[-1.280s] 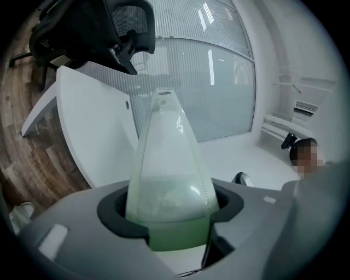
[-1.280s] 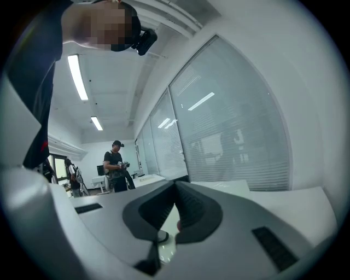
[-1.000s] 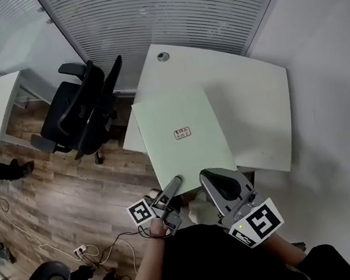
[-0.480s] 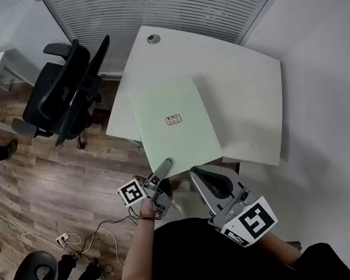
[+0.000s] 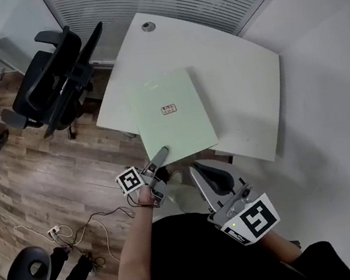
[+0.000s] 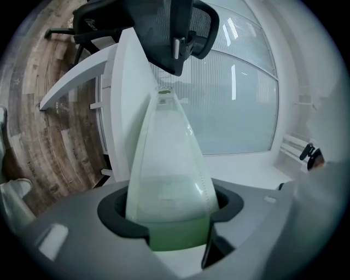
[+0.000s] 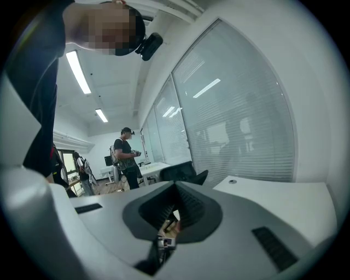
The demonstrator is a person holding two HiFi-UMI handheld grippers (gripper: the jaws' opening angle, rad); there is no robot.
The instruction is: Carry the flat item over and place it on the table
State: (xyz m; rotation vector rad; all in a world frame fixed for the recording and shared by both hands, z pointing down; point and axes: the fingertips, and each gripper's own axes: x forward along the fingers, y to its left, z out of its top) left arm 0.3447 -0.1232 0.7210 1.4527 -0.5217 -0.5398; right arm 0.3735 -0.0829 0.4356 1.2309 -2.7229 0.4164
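Note:
A pale green flat folder [image 5: 170,113] with a small label lies level over the near-left part of the white table [image 5: 237,71]. Whether it touches the top I cannot tell. My left gripper [image 5: 160,153] is shut on the folder's near-left corner. In the left gripper view the folder [image 6: 169,164] runs out from between the jaws of that gripper [image 6: 169,219] over the table [image 6: 131,82]. My right gripper [image 5: 200,168] hangs close to the body, apart from the folder's near edge. In the right gripper view that gripper [image 7: 175,210] has its jaws together with nothing between them.
A black office chair [image 5: 56,76] stands left of the table, close to its edge, and shows in the left gripper view [image 6: 164,27]. Cables [image 5: 77,233] lie on the wood floor. A wall runs along the right. A person [image 7: 127,156] stands farther off in the room.
The left gripper and the folder have sunk toward the table top. The folder's near edge now lies farther from the right gripper, which has barely moved.

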